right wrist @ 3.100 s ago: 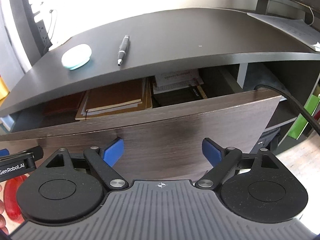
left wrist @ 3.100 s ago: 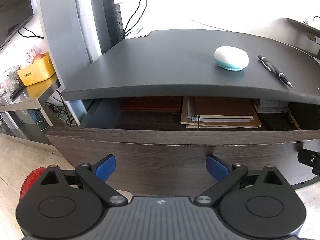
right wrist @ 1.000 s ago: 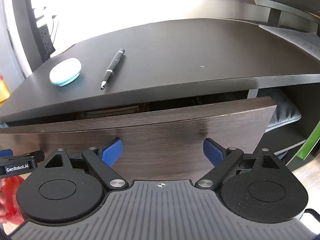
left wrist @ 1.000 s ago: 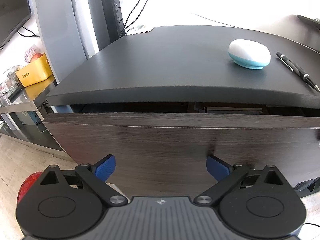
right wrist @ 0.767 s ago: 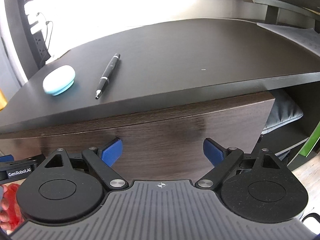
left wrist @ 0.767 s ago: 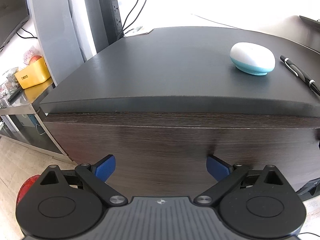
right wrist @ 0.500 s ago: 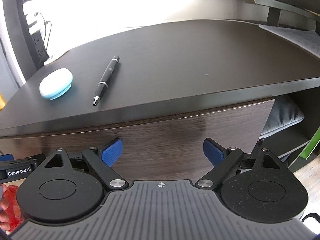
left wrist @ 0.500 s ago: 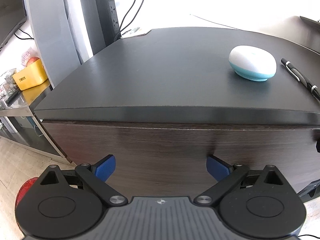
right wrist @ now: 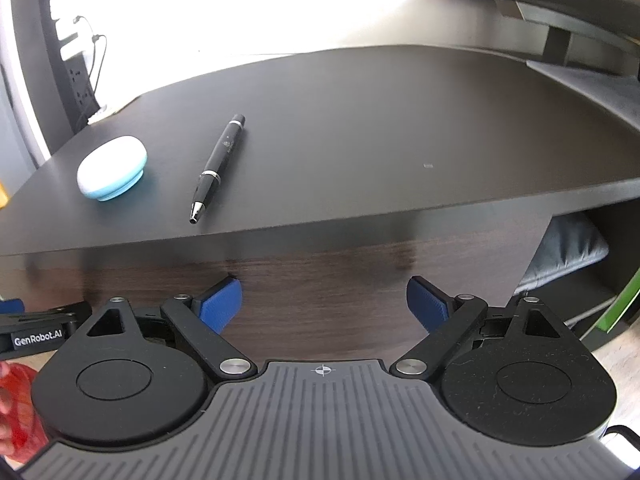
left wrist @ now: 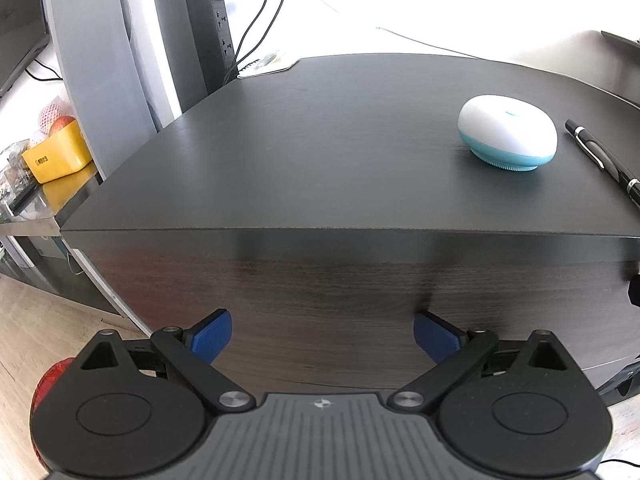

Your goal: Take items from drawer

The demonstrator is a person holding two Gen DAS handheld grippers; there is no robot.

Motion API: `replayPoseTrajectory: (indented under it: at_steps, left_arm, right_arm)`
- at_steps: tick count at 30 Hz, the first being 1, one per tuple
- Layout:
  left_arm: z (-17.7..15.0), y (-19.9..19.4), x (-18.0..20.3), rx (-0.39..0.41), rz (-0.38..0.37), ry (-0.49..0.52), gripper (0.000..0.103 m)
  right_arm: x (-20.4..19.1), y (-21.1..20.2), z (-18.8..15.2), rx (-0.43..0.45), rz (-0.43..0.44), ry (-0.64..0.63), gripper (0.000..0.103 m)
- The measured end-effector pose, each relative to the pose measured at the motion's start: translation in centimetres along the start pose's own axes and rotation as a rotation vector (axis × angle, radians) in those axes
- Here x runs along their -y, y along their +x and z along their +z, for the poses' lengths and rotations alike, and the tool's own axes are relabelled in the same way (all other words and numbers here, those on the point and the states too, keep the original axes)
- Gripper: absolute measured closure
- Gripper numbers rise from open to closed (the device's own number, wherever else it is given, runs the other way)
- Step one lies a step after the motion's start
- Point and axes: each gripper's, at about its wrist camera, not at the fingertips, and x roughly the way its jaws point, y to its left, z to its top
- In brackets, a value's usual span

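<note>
The dark wood drawer front (left wrist: 340, 292) (right wrist: 320, 272) is shut flush under the black desk top (left wrist: 320, 152) (right wrist: 380, 140); its contents are hidden. A white and teal puck (left wrist: 507, 137) (right wrist: 113, 168) and a black pen (left wrist: 602, 160) (right wrist: 219, 168) lie on the desk top. My left gripper (left wrist: 322, 338) is open and empty, its blue pads close against the drawer front. My right gripper (right wrist: 323, 306) is open and empty, also close against the drawer front.
A yellow bin (left wrist: 58, 154) sits on a low shelf at the left. A power strip with cables (left wrist: 224, 28) stands behind the desk. A raised shelf (right wrist: 560, 4) and an open cubby with a grey cushion (right wrist: 568, 252) are at the right.
The drawer, open with notebooks showing three seconds ago, has been pushed fully shut. Both grippers moved forward with it and stay open.
</note>
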Motion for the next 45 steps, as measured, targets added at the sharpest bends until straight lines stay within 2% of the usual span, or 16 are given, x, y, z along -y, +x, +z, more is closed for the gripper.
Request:
replayPoseTrajectory:
  at_steps: [6,14,23,25,32,41,45]
  left_arm:
    - [-0.9,-1.9,-0.7,-0.052,-0.043,-0.002,0.004]
    - [-3.9,-9.5,-1.7,-0.047,-0.096,-0.013,0.003]
    - [-7.1,-16.1,-2.0,-0.034,-0.14,0.015,0.001]
    - [-7.7,-17.1,-2.0,-0.027,-0.134,0.02,0.001]
    - [-9.0,-19.9,-2.2,0.005,-0.114,0.039,0.001]
    - [-9.5,-21.5,-2.0,0.029,-0.102,0.047,0.001]
    - [-9.4,-21.9,-1.9,0.039,-0.097,0.048,0.001]
  right_arm:
    - [0.0,-2.1,-0.9,-0.058,-0.025,0.027,0.012]
    - [-0.4,-8.5,-2.8,-0.129,-0.052,0.028,0.009]
    - [-1.6,-16.3,-6.4,-0.148,-0.02,-0.059,0.005]
    - [-1.6,-17.0,-7.0,-0.169,-0.01,-0.045,0.005]
    - [-1.8,-19.7,-8.3,-0.161,-0.003,-0.028,0.005]
    - [-1.3,-20.7,-8.8,-0.159,0.015,-0.018,0.005]
    - [-1.6,-21.4,-8.8,-0.123,-0.018,-0.08,0.005]
